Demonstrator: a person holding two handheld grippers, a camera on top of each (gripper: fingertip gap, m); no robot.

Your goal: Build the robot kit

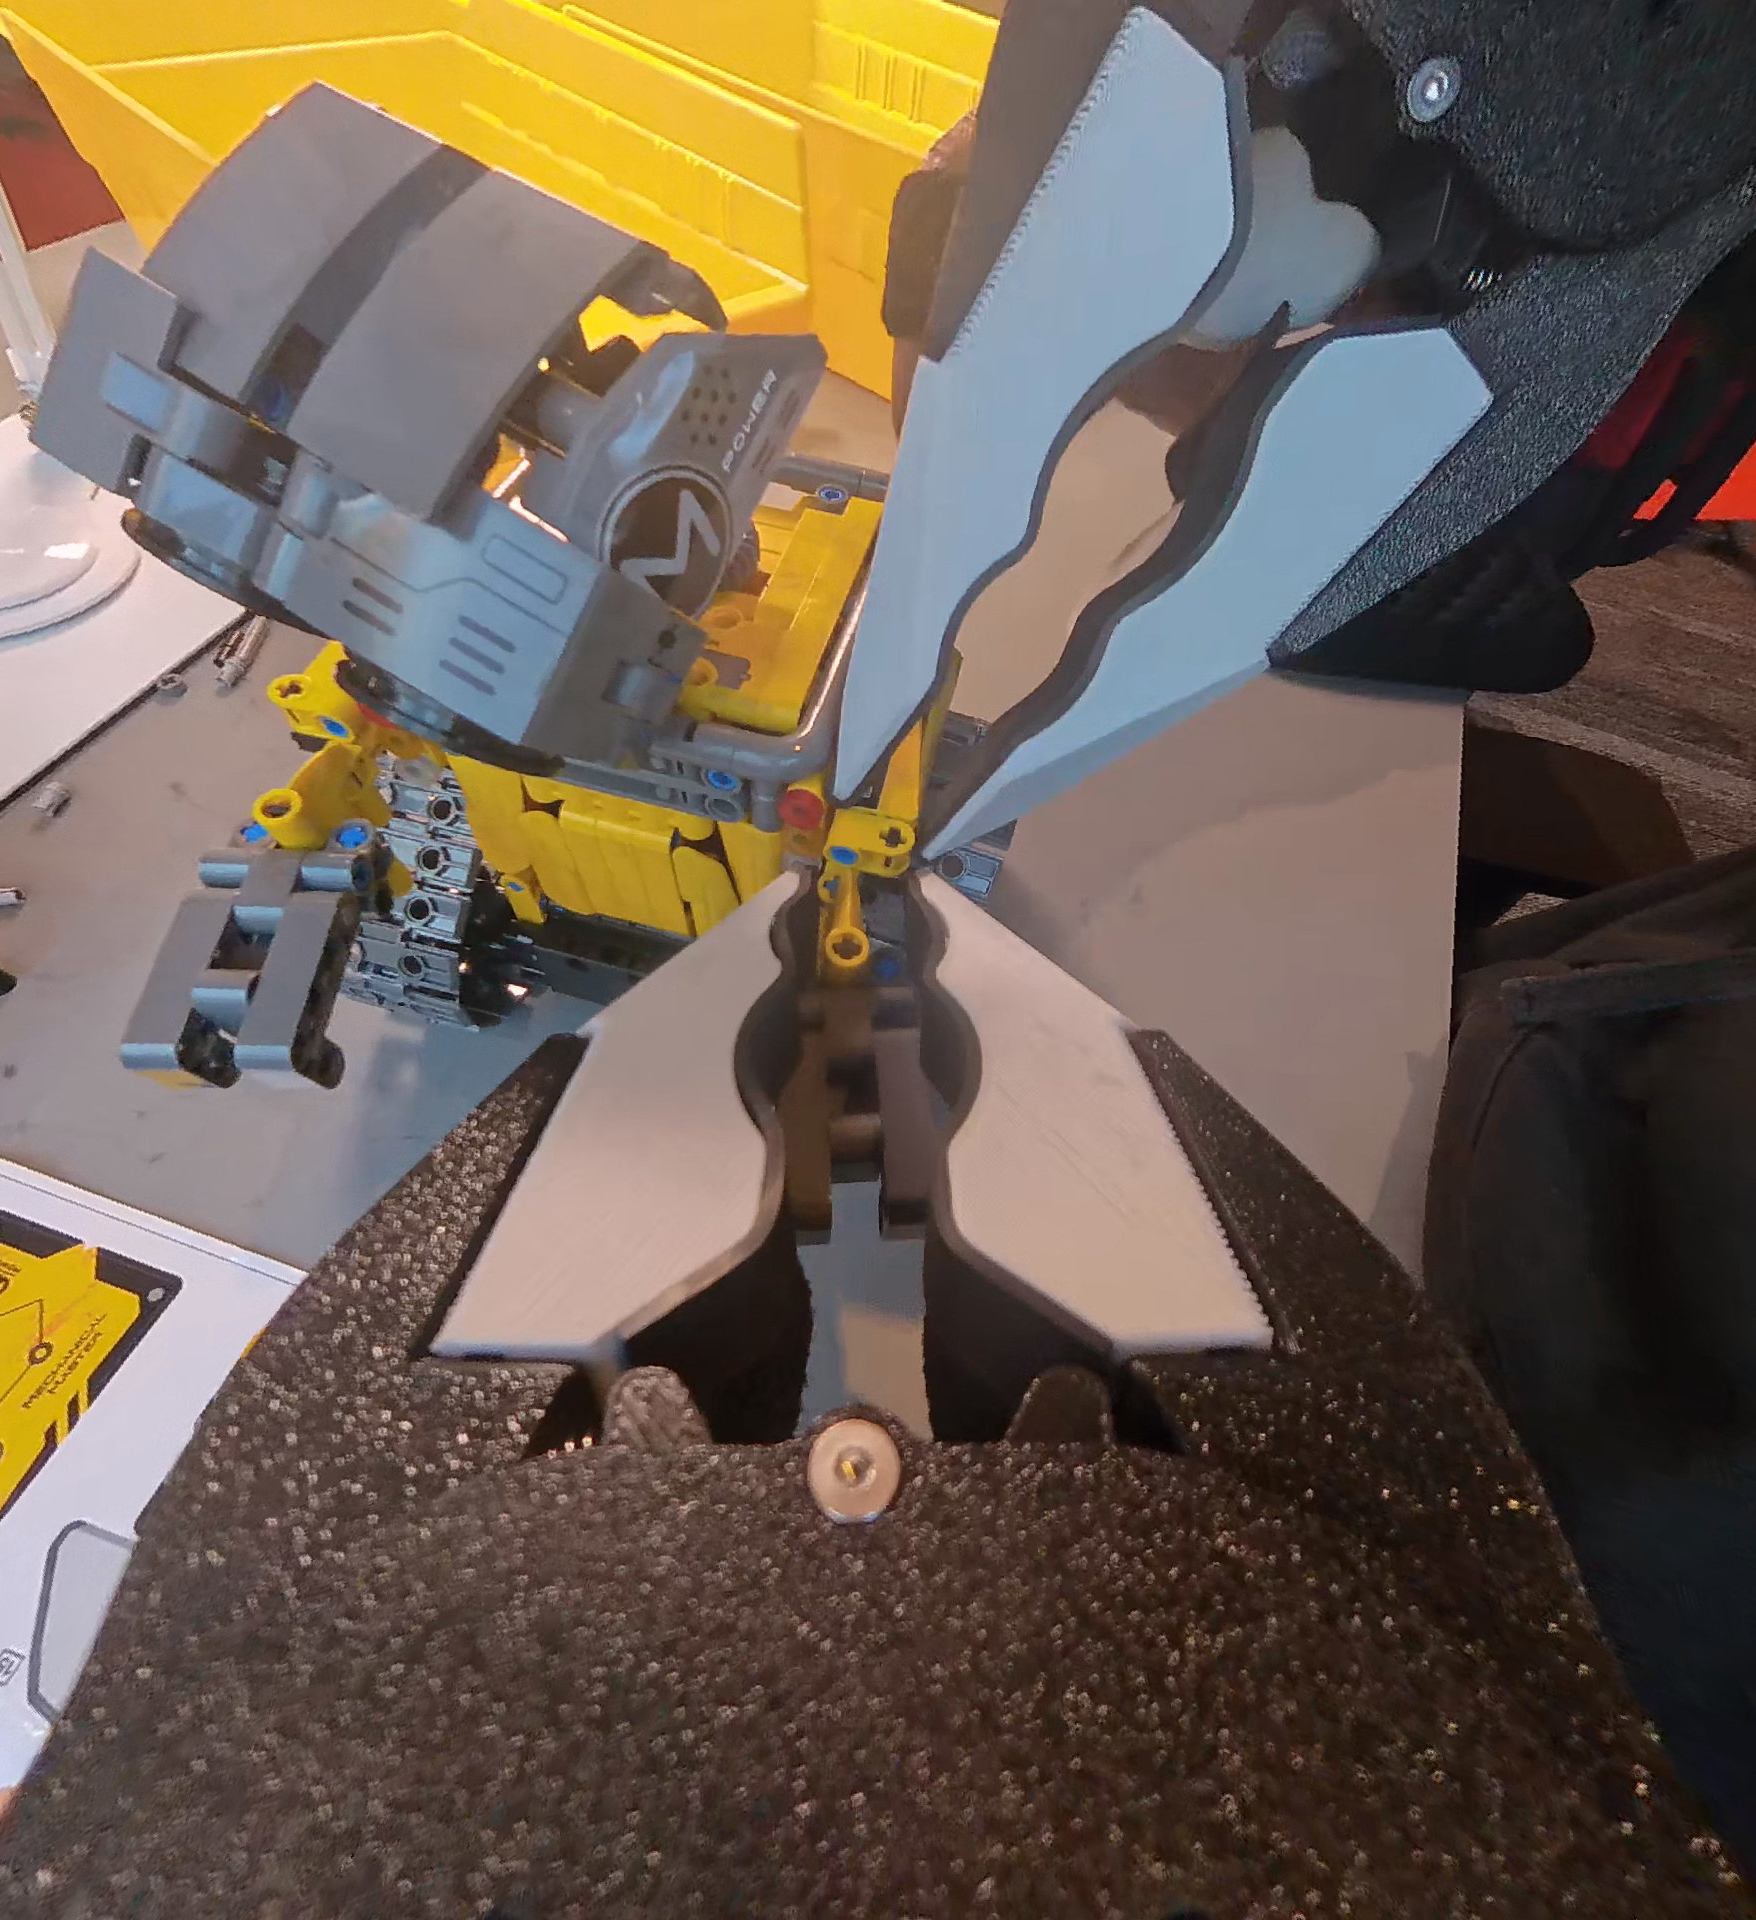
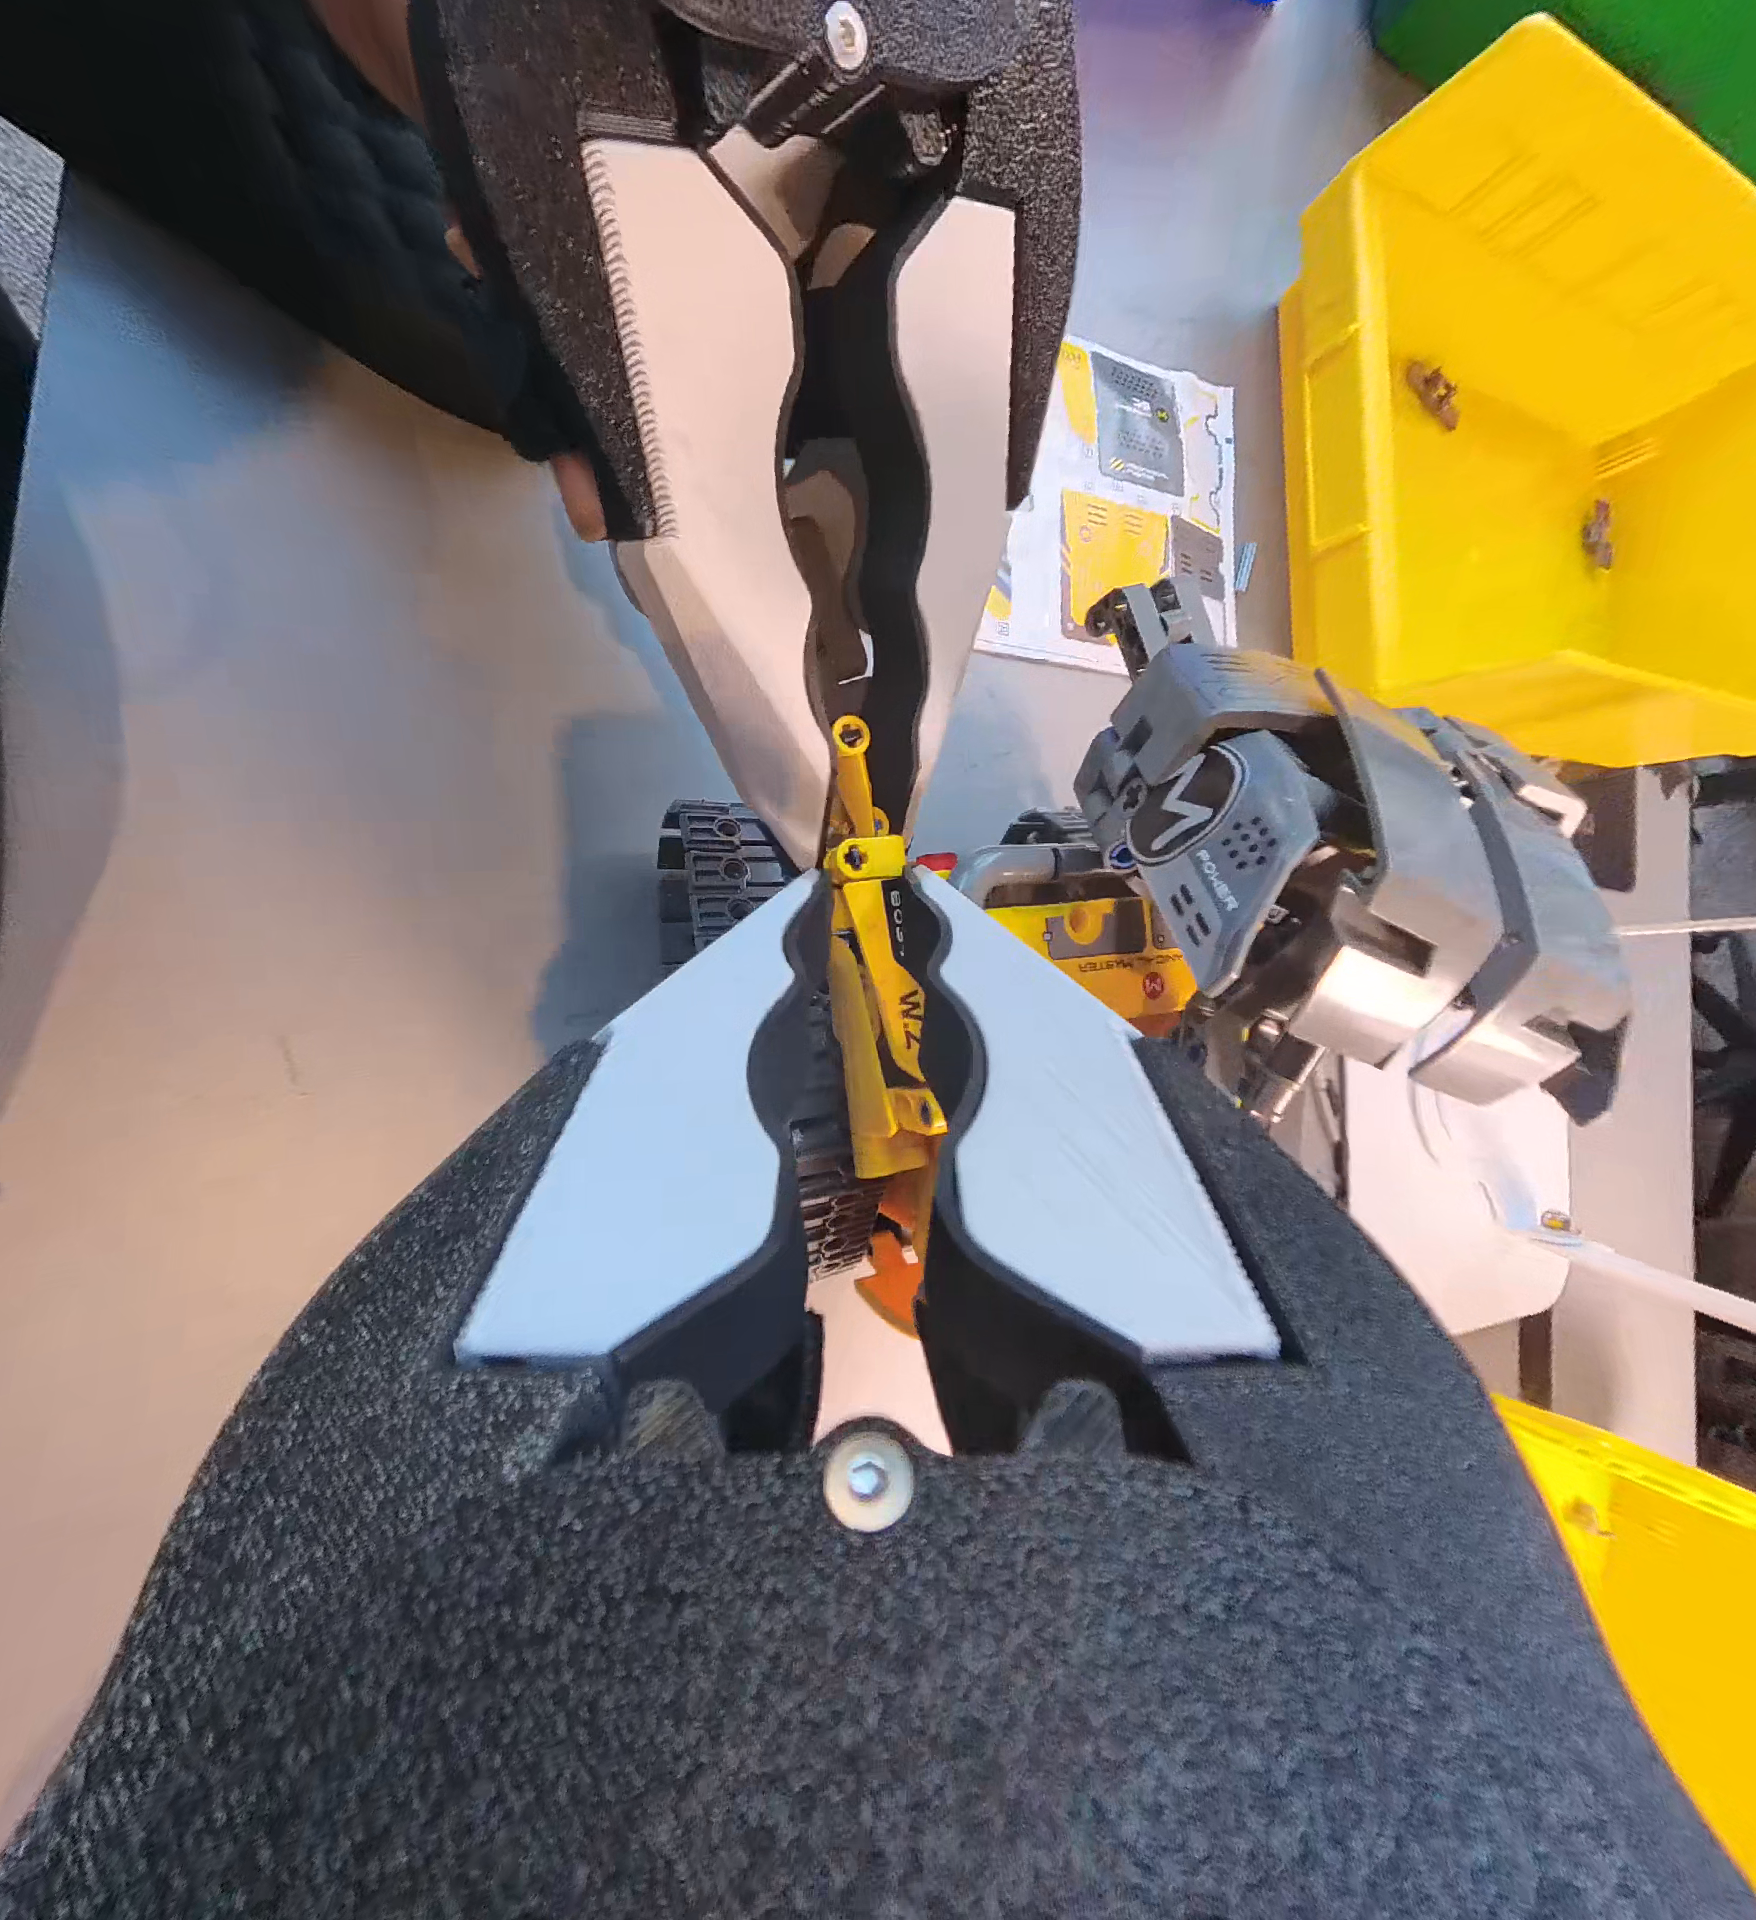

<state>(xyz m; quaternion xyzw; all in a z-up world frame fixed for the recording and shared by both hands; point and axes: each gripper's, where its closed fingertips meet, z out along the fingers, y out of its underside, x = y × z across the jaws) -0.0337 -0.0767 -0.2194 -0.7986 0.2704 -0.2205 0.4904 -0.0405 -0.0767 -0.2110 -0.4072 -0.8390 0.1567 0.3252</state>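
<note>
In the left wrist view, the brick-built robot model (image 1: 583, 665) stood on the table (image 1: 105, 790) at centre. The storage bin (image 1: 500, 114) sat behind it at twelve o'clock, the lamp base (image 1: 12, 540) at ten, and the sticker sheet (image 1: 43, 1382) lay at eight.

Glossy plastic bricks meet grainy black gripper shells on a smooth matt tabletop.

The left gripper (image 1: 858, 883) and right gripper (image 2: 863, 873) share rough, speckled black housings, matt pale-grey fingers (image 1: 645, 1143) with fine printed ridges, dark rubbery inner edges and a shiny metal screw (image 1: 853, 1473). The toy robot (image 1: 635, 821) is hard moulded plastic: glossy yellow body, satin grey head (image 1: 386, 416), and a yellow pin-holed beam (image 2: 858, 821) between both tips. Yellow bins (image 2: 1539, 436) look smooth and shiny. A printed sheet (image 1: 22, 1351) is glossy paper. A black knitted glove (image 2: 334, 208) appears soft.
</note>
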